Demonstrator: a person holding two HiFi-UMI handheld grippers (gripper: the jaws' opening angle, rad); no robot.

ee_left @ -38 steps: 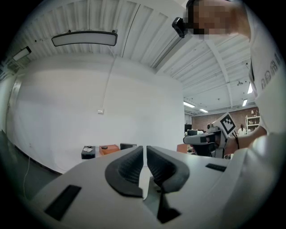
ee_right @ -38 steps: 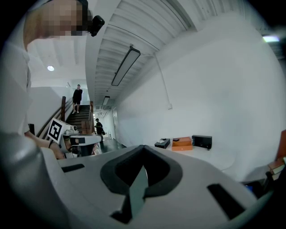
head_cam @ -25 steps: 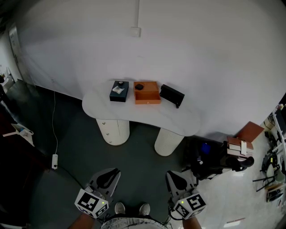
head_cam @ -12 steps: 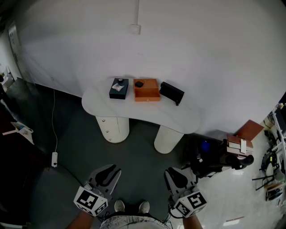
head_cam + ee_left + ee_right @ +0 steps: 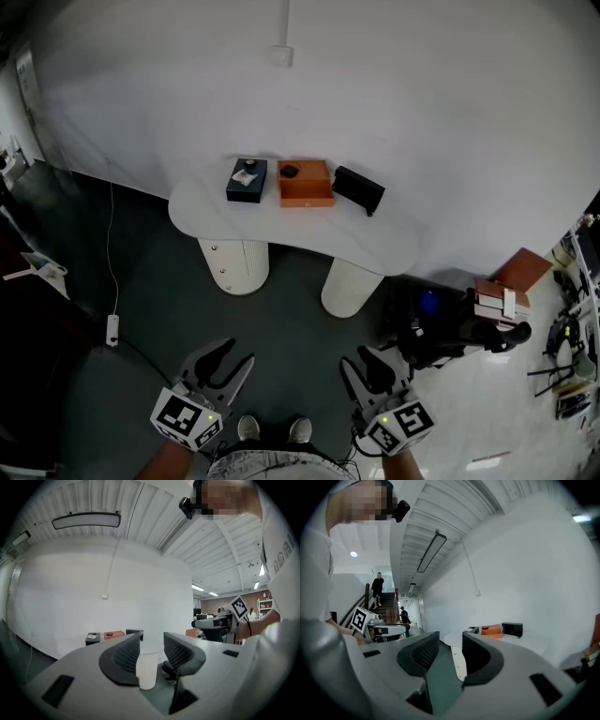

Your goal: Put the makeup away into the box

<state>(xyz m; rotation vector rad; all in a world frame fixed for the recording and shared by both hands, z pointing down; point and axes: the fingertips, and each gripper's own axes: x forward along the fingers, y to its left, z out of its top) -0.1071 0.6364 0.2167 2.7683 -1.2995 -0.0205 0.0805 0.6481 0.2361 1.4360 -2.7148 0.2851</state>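
Well apart from both grippers, the orange box (image 5: 306, 185) sits in the middle of the white tabletop (image 5: 375, 239). It is an open, shallow, square-cornered tray with low walls and a matt floor. A small dark rounded piece (image 5: 290, 171) lies in its far left corner, too small to make out further. Just beside the box on the left stands a dark blue case (image 5: 246, 182), blocky and flat-topped, with a pale patch and a tiny black knob on top. Just beside it on the right lies a black oblong case (image 5: 359, 189), turned at a slant.

The tabletop is smooth and kidney-shaped, and rests on two stout round legs (image 5: 234, 265). In the left gripper view one of the legs looks finely ribbed.

The left gripper (image 5: 236, 354) and the right gripper (image 5: 364, 361) hang low over the dull grey-green floor (image 5: 291, 319), near the person's shoes (image 5: 274, 430). Each has grey moulded jaws with dark ribbed pads. Both pairs of jaws have just been opening and now stand apart, with nothing between them.
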